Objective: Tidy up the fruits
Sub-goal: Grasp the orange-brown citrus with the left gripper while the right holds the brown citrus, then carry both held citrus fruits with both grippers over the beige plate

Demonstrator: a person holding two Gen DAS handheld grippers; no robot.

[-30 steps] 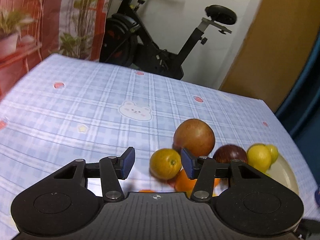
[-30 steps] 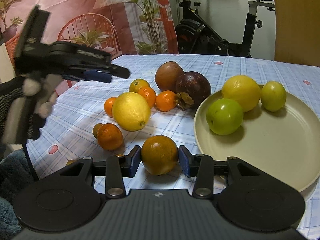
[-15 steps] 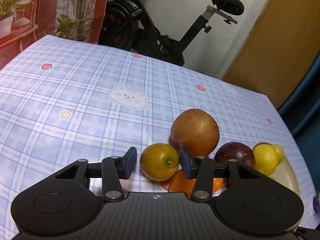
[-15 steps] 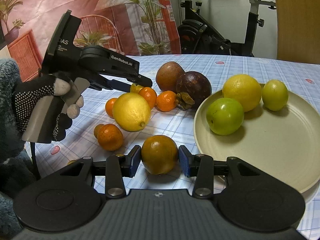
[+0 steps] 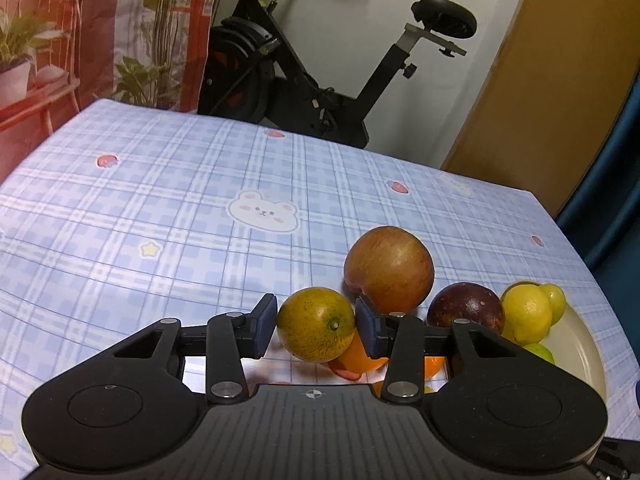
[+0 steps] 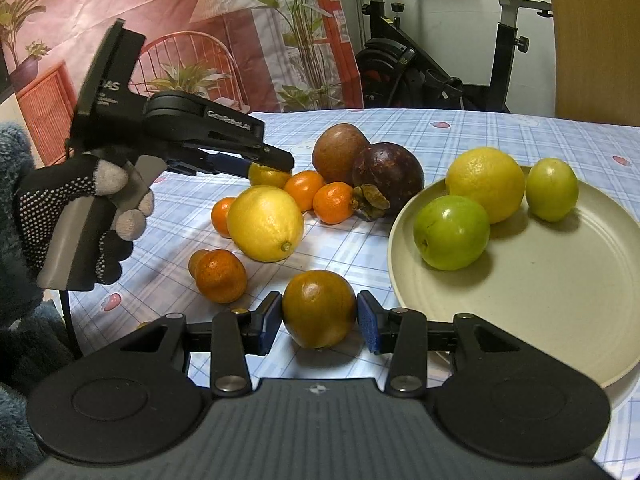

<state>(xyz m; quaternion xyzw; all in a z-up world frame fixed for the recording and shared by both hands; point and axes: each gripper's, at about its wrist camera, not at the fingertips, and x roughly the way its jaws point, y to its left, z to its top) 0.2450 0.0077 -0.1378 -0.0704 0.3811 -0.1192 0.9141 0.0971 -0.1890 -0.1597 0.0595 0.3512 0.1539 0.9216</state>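
Observation:
My left gripper (image 5: 316,326) is shut on a yellow-green orange (image 5: 316,330), its blue pads against both sides; it also shows in the right wrist view (image 6: 264,164). Behind it stand a red-brown apple (image 5: 390,270) and a dark purple mangosteen (image 5: 466,310). My right gripper (image 6: 318,320) is shut on a brownish-orange fruit (image 6: 318,308) that rests on the cloth. A beige plate (image 6: 540,300) to its right holds a green apple (image 6: 452,232), a yellow orange (image 6: 486,184) and a small green fruit (image 6: 552,188).
A large lemon (image 6: 266,222) and several small tangerines (image 6: 222,276) lie on the blue checked tablecloth (image 5: 180,200) left of the plate. An exercise bike (image 5: 320,80) stands beyond the table's far edge. A gloved hand (image 6: 84,216) holds the left gripper.
The left gripper moved forward and closed its pads onto the yellow-green orange. The right gripper stayed still around the brownish-orange fruit.

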